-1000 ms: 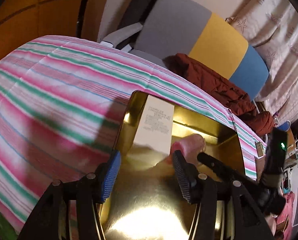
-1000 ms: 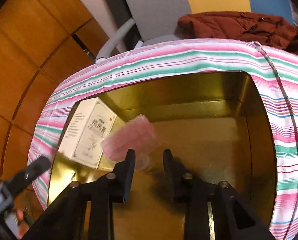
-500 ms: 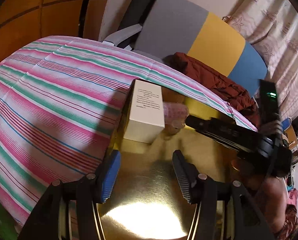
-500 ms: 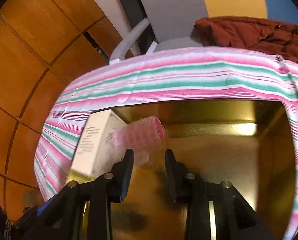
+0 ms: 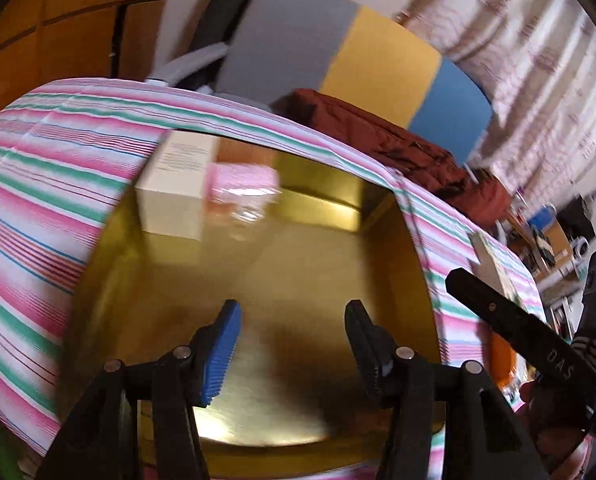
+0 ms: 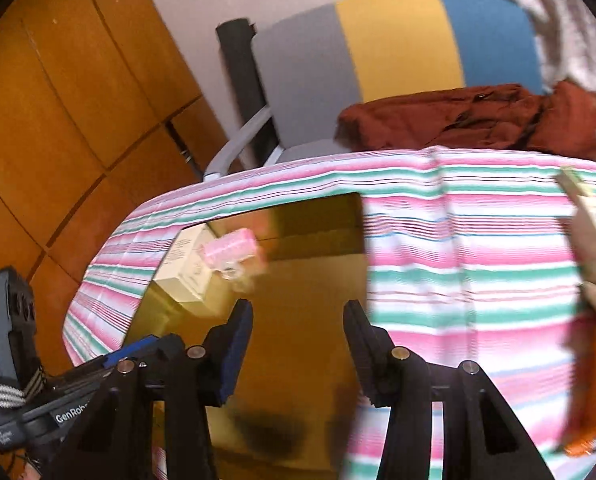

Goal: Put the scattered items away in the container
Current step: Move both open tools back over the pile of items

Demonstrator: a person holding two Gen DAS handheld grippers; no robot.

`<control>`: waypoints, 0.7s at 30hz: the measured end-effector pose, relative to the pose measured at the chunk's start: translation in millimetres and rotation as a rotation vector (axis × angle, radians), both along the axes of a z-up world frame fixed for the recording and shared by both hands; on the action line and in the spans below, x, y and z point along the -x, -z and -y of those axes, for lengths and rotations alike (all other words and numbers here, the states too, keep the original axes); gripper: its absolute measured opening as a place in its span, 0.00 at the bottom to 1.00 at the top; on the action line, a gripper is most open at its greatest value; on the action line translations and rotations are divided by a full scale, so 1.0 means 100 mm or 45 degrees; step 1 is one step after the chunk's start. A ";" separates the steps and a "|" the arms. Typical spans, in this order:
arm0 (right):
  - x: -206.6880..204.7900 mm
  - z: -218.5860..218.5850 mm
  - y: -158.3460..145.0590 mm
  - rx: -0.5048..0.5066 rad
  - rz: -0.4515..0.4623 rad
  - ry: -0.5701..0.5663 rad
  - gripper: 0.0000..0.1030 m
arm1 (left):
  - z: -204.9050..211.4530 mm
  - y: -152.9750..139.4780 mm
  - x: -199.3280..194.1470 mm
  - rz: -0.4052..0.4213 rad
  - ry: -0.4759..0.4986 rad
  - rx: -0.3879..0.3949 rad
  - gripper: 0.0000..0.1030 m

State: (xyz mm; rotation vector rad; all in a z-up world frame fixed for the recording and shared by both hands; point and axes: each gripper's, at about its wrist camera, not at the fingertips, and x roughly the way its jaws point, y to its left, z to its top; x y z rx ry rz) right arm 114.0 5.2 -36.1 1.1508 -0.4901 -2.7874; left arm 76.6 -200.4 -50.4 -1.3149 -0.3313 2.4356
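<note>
A gold metal tin (image 5: 378,292) (image 6: 298,320) sits on the striped tablecloth. Inside it at the far left lie a cream box (image 5: 178,184) (image 6: 186,264) and a pink hair roller (image 5: 242,184) (image 6: 230,248) beside it. My left gripper (image 5: 292,328) is open and empty above the near part of the tin. My right gripper (image 6: 298,332) is open and empty, above the tin's right side. The right gripper's body also shows in the left wrist view (image 5: 518,328), and the left gripper's body in the right wrist view (image 6: 58,404).
The pink, green and white striped tablecloth (image 6: 458,240) covers the table. A blurred pale box (image 6: 594,220) and an orange item (image 6: 594,392) lie at the right. A grey, yellow and blue chair (image 6: 398,48) with a brown jacket (image 6: 478,116) stands behind the table.
My right gripper let go of the pink roller, which now lies in the tin beside the cream box. That gripper opened wide and drew back to the right. The left gripper pulled back slightly.
</note>
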 end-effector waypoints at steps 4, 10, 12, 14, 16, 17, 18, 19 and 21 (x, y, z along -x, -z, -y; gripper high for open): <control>-0.36 -0.27 -0.02 -0.049 -0.038 0.062 0.47 | -0.35 -0.03 -0.17 -0.021 0.099 0.027 0.53; -0.75 -0.55 0.10 -0.106 -0.045 0.159 0.47 | -0.88 0.00 -0.44 -0.040 0.256 0.113 0.53; -0.87 -0.63 0.13 -0.130 -0.045 0.190 0.47 | -1.03 0.02 -0.54 -0.044 0.307 0.115 0.53; -1.01 -0.74 0.17 -0.155 -0.042 0.232 0.47 | -1.18 0.02 -0.63 -0.054 0.350 0.123 0.53; -1.14 -0.86 0.19 -0.176 -0.044 0.278 0.47 | -1.31 0.02 -0.71 -0.059 0.398 0.129 0.53; -1.22 -0.94 0.21 -0.188 -0.043 0.307 0.47 | -1.39 0.03 -0.76 -0.059 0.421 0.135 0.53; -1.29 -1.01 0.22 -0.195 -0.041 0.334 0.47 | -1.46 0.03 -0.79 -0.058 0.440 0.140 0.53; -1.36 -1.09 0.24 -0.200 -0.038 0.365 0.47 | -1.51 0.03 -0.82 -0.067 0.449 0.161 0.55; -1.48 -1.24 0.27 -0.209 -0.029 0.427 0.47 | -1.63 0.03 -0.91 -0.120 0.453 0.231 0.55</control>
